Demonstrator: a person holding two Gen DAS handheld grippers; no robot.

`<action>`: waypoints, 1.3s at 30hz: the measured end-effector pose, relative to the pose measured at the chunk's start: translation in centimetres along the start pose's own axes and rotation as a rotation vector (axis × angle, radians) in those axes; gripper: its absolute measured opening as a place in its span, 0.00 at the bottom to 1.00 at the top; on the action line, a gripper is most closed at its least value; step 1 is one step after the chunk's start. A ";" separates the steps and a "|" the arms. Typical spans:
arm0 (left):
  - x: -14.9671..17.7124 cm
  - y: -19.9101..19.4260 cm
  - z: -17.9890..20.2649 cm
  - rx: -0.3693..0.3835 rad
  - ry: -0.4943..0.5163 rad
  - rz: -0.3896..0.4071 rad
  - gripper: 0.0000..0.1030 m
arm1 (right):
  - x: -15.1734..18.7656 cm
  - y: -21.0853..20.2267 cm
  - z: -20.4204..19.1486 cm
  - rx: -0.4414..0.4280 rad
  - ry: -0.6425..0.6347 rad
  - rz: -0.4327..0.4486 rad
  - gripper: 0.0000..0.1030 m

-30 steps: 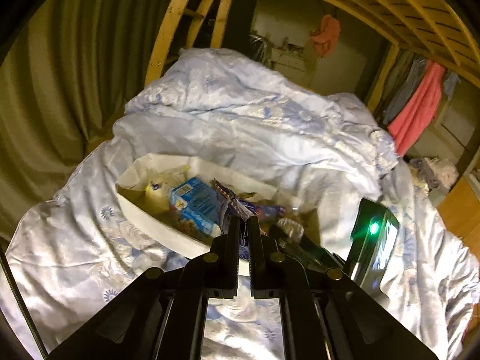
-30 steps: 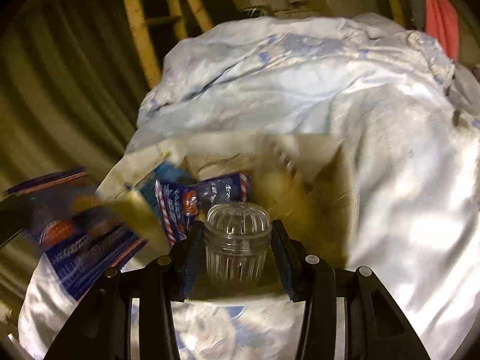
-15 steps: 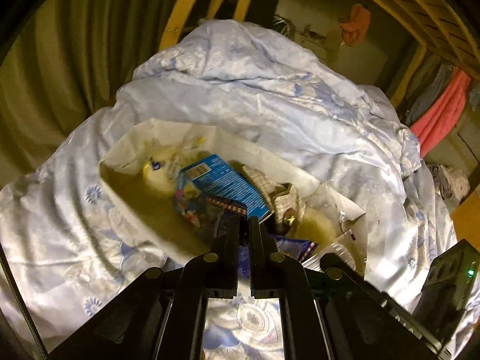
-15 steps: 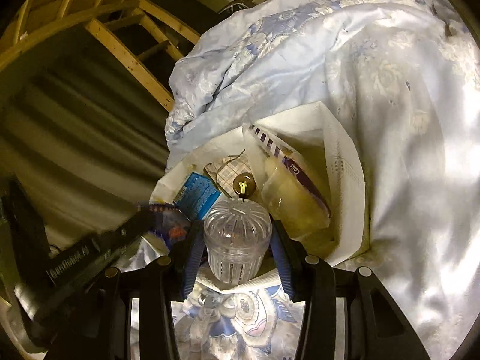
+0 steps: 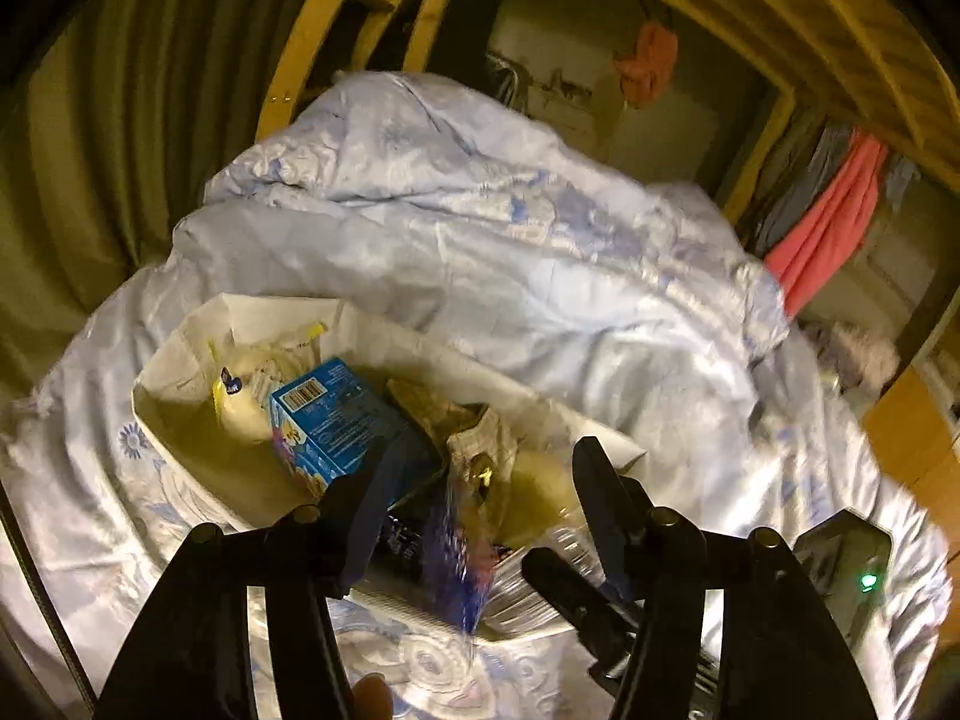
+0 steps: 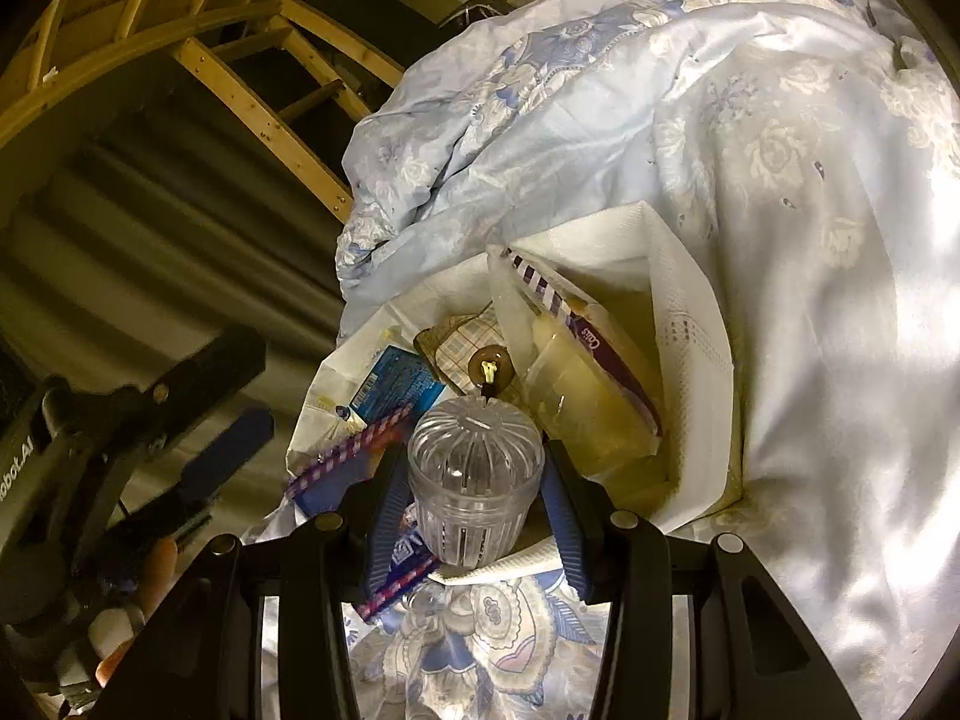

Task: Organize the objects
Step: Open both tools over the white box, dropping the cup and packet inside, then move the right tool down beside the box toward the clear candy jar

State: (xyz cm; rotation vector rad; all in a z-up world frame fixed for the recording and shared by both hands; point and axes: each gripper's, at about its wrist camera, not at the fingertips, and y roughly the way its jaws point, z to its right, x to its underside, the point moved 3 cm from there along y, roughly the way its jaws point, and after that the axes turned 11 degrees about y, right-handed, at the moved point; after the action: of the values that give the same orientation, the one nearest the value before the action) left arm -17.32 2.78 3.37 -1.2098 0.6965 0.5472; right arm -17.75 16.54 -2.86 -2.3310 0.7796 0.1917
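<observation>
1. Right black two-finger gripper (image 6: pixel 474 516) – clamped on ribbed clear plastic jar (image 6: pixel 475 480), above near edge of white paper bag (image 6: pixel 690 348).
2. Left black two-finger gripper (image 5: pixel 480 474) – spread wide, empty, over blue cardboard box (image 5: pixel 336 420) in bag.

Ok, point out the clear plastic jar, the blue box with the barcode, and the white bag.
clear plastic jar (image 6: pixel 474 474), right wrist view, ribbed side wall below the domed lid
blue box (image 5: pixel 342 426), left wrist view, printed face below the barcode
white bag (image 6: pixel 690 324), right wrist view, bare right wall
</observation>
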 end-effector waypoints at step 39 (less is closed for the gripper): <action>10.8 -7.0 -0.6 -0.279 0.008 0.059 0.57 | 5.0 -1.7 -4.1 0.152 -0.313 0.202 0.64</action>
State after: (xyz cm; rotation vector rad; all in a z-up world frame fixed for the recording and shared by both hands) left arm -5.14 0.52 -0.14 -1.4548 0.6798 0.7063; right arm -12.96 12.54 -0.46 -2.0144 0.8374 0.5515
